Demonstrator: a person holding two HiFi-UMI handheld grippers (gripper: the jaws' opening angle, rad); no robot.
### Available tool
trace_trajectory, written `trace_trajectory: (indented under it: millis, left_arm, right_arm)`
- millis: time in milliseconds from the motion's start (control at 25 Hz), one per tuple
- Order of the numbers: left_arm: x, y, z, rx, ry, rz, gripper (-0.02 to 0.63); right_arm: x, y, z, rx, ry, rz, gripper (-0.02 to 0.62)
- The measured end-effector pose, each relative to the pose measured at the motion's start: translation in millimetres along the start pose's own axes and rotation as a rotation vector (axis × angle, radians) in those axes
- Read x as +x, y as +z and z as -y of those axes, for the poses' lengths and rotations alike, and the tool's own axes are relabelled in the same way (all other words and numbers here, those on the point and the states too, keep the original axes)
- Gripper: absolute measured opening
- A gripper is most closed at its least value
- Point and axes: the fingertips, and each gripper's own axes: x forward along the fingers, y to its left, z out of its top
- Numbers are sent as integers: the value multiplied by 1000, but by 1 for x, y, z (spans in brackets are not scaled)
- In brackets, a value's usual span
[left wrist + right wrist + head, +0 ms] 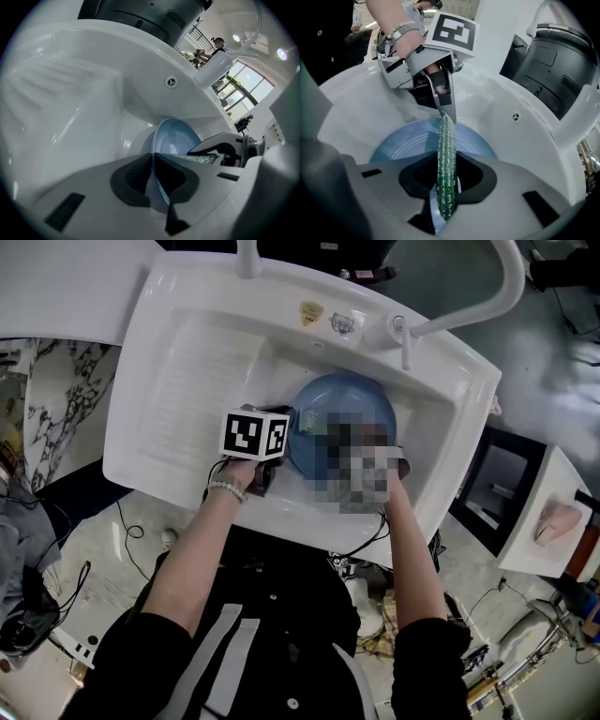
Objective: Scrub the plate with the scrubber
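A blue plate (337, 409) lies tilted in the basin of a white sink (141, 470). My left gripper (153, 180) is shut on the plate's near left rim, which runs edge-on between its dark pads (133, 180). The right gripper (447, 186) is shut on a green sparkly scrubber (446, 150) that stands upright between its jaws. The scrubber's far end reaches over the plate's face (403, 140), toward the left gripper's fingertips (446, 105). In the head view a mosaic patch covers most of the right gripper.
A ribbed draining board (192, 381) takes up the sink's left part. A curved white faucet (469, 310) rises at the back right, beside an overflow hole (171, 82) in the basin wall. Cables and gear lie on the floor around the sink.
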Motion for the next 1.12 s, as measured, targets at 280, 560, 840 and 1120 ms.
trace_trajectory:
  millis: [280,560,840,1120]
  left_arm:
    - [0,0,-1,-3,3,-1,21]
    - [1,0,-2,-7,4,1,21]
    - [1,-1,-3,-6,6,1,21]
    - [0,-1,-2,4,7,0,21]
  right_arm:
    - [-6,8,-31,-47,76,53,94]
    - [-24,-1,-65,-34,237,61,94]
    - [-39,-16,-85,29,357,22,94]
    - [-52,-27,-63,59,324,-19,94]
